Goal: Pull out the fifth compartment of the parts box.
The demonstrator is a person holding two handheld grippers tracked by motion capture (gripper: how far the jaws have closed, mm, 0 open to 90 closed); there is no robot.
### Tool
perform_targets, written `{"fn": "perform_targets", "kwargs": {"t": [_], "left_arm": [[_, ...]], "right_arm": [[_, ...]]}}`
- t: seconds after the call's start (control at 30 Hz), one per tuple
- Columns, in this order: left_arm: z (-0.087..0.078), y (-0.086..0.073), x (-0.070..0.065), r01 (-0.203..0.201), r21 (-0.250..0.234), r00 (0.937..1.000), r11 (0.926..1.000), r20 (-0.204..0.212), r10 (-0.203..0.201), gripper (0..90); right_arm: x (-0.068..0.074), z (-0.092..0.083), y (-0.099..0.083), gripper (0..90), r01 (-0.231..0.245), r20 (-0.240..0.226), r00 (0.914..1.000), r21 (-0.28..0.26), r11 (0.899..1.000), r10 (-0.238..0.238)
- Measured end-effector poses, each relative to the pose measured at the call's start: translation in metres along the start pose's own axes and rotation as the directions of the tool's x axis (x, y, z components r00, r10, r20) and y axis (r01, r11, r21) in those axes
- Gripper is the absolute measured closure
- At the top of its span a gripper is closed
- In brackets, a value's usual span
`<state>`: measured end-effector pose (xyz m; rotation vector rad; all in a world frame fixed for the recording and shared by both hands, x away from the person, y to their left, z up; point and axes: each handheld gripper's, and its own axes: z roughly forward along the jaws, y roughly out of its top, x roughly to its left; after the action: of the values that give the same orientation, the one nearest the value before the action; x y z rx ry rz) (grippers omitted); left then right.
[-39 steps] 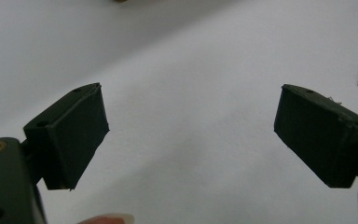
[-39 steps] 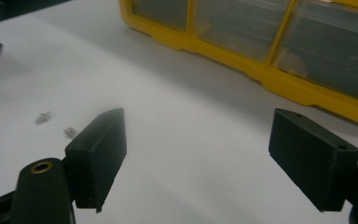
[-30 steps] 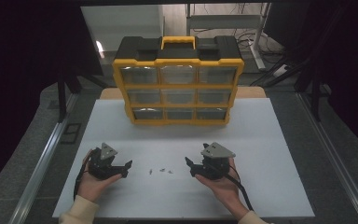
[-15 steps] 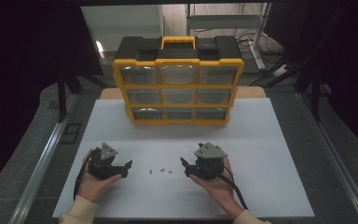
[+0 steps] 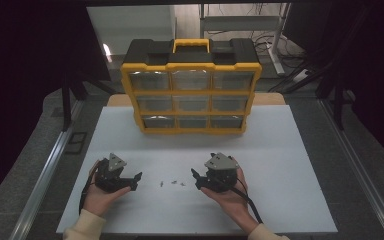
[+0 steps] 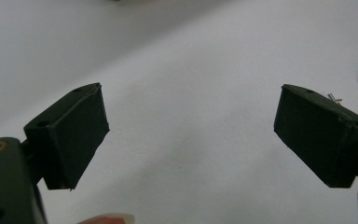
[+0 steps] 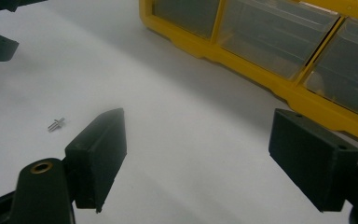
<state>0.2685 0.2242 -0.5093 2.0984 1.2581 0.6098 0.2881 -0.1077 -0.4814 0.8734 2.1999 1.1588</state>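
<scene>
My right gripper (image 5: 196, 178) has slid toward the small screws (image 5: 172, 183) over the last second, and its jaws, spread wide and empty, now point at them from close by. My left gripper (image 5: 136, 180), jaws also spread, has held its place on their other side. The screws lie on the white table (image 5: 290, 165) between both tools; one (image 7: 56, 124) sits just beyond my right gripper's jaw. I judge a pickup is next. The yellow organizer (image 5: 191, 90) stands well ahead.

White table (image 5: 290, 165) bearing a yellow and black drawer organizer (image 5: 191, 87) upright at its far edge, with a few small metal screws (image 5: 172, 183) scattered on the near part of the surface.
</scene>
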Motion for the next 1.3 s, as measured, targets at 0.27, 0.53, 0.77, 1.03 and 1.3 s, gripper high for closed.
{"fn": "perform_targets", "kwargs": {"t": [0.27, 0.53, 0.77, 1.03, 1.3], "left_arm": [[0.000, 0.000, 0.000, 0.000, 0.000, 1.0000, 1.0000, 0.001, 0.000, 10.2], [0.000, 0.000, 0.000, 0.001, 0.000, 1.0000, 1.0000, 0.002, -0.001, 10.2], [-0.001, 0.000, 0.001, -0.002, 0.002, 1.0000, 1.0000, 0.003, 0.002, 10.2], [0.000, 0.000, 0.001, -0.002, 0.004, 1.0000, 1.0000, 0.004, 0.002, 10.2], [0.000, 0.000, 0.001, -0.002, 0.004, 1.0000, 1.0000, 0.004, 0.002, 10.2]], "right_arm": [[0.002, 0.001, 0.003, 19.0, 0.056, 0.027, 0.9981, 0.003, 0.998, -0.056], [0.006, 0.002, 0.005, 17.0, 0.129, 0.058, 0.9899, 0.013, 0.992, -0.130], [0.009, 0.002, 0.008, 13.9, 0.193, 0.095, 0.9764, 0.021, 0.981, -0.194], [0.012, 0.002, 0.010, 13.3, 0.261, 0.126, 0.9567, 0.030, 0.965, -0.262], [0.013, 0.001, 0.013, 15.2, 0.336, 0.154, 0.9285, 0.040, 0.941, -0.338]]}}
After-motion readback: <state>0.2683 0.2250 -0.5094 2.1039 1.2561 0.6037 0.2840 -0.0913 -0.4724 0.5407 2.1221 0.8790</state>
